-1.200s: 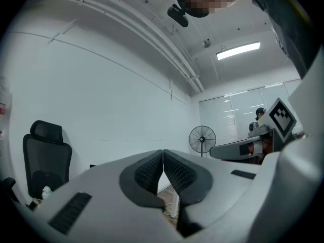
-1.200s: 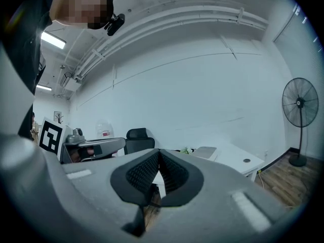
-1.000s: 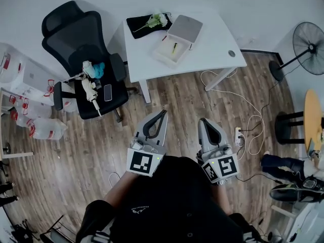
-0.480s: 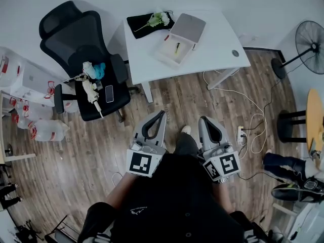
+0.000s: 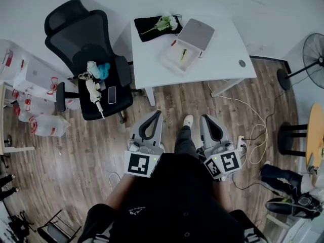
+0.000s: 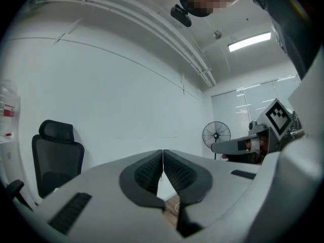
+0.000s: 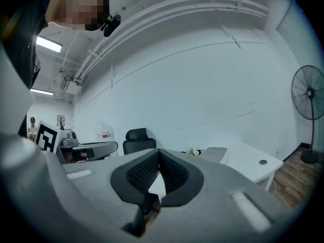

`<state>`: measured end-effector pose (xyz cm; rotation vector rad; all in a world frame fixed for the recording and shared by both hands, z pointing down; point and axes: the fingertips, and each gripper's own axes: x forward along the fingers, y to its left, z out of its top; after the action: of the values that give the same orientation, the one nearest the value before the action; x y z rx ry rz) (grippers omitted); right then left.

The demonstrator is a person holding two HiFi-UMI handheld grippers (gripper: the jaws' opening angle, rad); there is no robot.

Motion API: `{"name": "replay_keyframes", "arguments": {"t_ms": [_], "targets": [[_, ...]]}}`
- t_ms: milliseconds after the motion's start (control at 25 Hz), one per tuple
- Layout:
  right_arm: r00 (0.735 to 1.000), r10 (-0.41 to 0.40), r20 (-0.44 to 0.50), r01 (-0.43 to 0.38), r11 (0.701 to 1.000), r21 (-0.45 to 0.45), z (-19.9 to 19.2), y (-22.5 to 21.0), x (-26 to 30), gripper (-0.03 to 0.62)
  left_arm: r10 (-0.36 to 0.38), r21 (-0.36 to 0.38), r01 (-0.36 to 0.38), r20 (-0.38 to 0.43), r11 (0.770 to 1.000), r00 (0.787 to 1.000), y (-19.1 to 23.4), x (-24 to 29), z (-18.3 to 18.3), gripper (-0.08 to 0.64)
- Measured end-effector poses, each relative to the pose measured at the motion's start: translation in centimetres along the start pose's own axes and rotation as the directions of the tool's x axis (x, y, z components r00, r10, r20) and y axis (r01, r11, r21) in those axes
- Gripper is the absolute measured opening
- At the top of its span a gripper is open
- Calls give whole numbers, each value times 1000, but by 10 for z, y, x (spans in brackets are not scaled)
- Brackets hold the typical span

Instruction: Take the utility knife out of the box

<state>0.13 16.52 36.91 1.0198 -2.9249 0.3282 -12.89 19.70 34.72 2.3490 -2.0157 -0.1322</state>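
- The utility knife [image 5: 183, 54] lies inside the open box [image 5: 170, 61] on the white table [image 5: 223, 59].
- The left gripper [image 5: 157, 113] is well short of the table, jaws pressed together, empty.
- The right gripper [image 5: 206, 117], also well short of the table, is likewise closed on nothing.

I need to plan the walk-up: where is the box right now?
In the head view the open box sits on the white table at upper middle, just right of the flowers, well ahead of both claws.
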Motion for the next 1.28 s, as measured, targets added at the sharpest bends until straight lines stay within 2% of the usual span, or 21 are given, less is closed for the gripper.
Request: {"name": "replay_keyframes", "arguments": {"t_ms": [200, 600, 840, 1000, 1280], "targets": [[1000, 23, -4, -23, 1000, -1, 8, -26, 22, 5, 19, -2, -19, -10, 1000, 1000, 4, 33, -4, 6], [999, 38, -24, -38, 999, -4, 34, -114, 81, 5, 38, -17, -38, -38, 999, 999, 8, 132, -6, 6], [998, 54, -38, -53, 998, 18, 45, -168, 99, 5, 88, -9, -88, -36, 996, 996, 8, 187, 1, 6], [996, 79, -42, -78, 996, 36, 53, -204, 110, 5, 128, 25, -126, -74, 992, 989, 1, 215, -1, 6], [984, 171, -53, -170, 985, 29, 61, -249, 135, 5, 210, 45, -206, -96, 977, 973, -5, 255, -13, 6]]}}
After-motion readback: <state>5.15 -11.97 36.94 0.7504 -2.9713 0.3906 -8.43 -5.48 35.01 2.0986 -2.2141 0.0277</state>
